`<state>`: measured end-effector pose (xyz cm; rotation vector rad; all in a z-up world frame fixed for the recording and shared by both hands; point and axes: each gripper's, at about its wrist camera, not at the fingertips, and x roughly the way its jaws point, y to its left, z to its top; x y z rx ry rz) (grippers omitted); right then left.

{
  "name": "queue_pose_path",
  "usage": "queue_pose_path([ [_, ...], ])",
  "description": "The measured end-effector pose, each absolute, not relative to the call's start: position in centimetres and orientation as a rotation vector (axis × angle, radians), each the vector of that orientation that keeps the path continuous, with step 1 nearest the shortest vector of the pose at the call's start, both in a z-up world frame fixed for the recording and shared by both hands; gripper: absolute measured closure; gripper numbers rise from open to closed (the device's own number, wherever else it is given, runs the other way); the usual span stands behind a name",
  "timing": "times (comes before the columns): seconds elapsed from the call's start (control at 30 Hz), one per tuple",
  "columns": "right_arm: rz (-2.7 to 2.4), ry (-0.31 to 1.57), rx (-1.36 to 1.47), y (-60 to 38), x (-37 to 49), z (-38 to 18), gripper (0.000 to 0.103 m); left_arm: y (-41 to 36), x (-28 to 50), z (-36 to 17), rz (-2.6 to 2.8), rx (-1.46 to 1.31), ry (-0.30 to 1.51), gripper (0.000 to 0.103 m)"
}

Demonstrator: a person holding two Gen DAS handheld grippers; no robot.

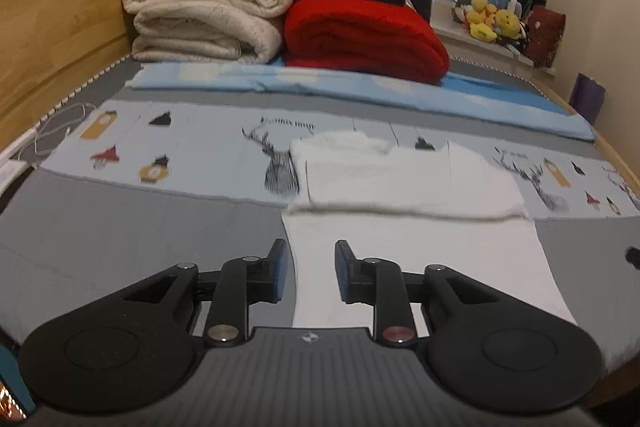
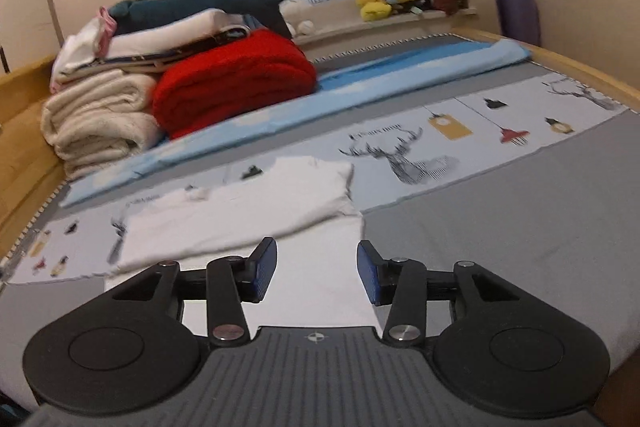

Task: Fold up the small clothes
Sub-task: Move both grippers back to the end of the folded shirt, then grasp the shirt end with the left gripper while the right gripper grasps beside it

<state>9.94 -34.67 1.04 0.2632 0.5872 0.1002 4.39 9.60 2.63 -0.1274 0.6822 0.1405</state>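
On the bed [image 1: 120,227], a half-folded white garment [image 1: 400,179] lies flat.

My left gripper [image 1: 311,269] hangs in the air, pitched forward and downward, nose toward twelve o'clock. Its two black fingers stand parted with a clear gap, nothing between the blue pads [image 1: 281,269]; neither pad presses on anything. The finger at nine o'clock sits a touch higher in my view than the one at three o'clock, so the wrist is slightly rolled.

My right gripper [image 2: 317,273] is likewise aloft and tilted downward toward twelve o'clock. Its jaws stand wider apart than the left's, blue pads [image 2: 368,277] facing each other across an empty gap, gripping nothing.
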Motion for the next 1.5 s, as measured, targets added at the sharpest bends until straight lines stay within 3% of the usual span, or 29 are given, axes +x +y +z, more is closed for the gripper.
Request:
queue_pose_path([
  [0.17, 0.093, 0.668, 0.178, -33.6, 10.4, -0.9, 0.057, 11.0, 2.8, -3.2, 0.114, -0.116, 0.716, 0.072],
  [0.23, 0.092, 0.704, 0.130, -32.9, 10.8, -1.7, 0.057, 12.2, 3.9, -6.0, 0.152, -0.144, 0.847, 0.073],
  [0.37, 0.062, 0.807, 0.080, -32.5, 11.8, -3.7, 0.057, 17.1, 4.8, -9.7, 0.180, -0.533, 0.998, 0.073],
  [0.63, -0.039, 1.023, 0.210, -34.6, 13.4, -7.7, 0.057, 16.9, 5.6, -11.1, 0.173, -0.499, 1.076, 0.072],
  [1.03, -0.080, 1.206, 0.116, -34.1, 13.3, -11.0, 0.057, 14.9, 5.6, -13.3, 0.133, -0.388, 1.171, 0.073],
  [1.1, -0.073, 1.204, 0.099, -33.9, 13.3, -11.0, 0.057, 14.5, 5.6, -13.3, 0.129, -0.360, 1.168, 0.075],
  [1.17, -0.070, 1.202, 0.098, -33.9, 13.0, -11.0, 0.059, 14.0, 5.6, -13.4, 0.127, -0.316, 1.166, 0.086],
  [1.2, -0.069, 1.201, 0.100, -33.9, 12.9, -10.9, 0.064, 13.9, 5.5, -13.4, 0.119, -0.304, 1.168, 0.090],
  [1.23, -0.068, 1.201, 0.102, -34.0, 12.8, -10.9, 0.075, 13.8, 5.4, -13.4, 0.110, -0.301, 1.172, 0.097],
  [1.3, -0.057, 1.197, 0.116, -34.2, 12.6, -10.8, 0.096, 13.9, 5.1, -13.1, 0.116, -0.295, 1.153, 0.098],
  [1.5, -0.065, 1.180, 0.202, -35.4, 12.0, -9.8, 0.098, 14.6, 4.9, -12.6, 0.113, -0.353, 1.157, 0.097],
])
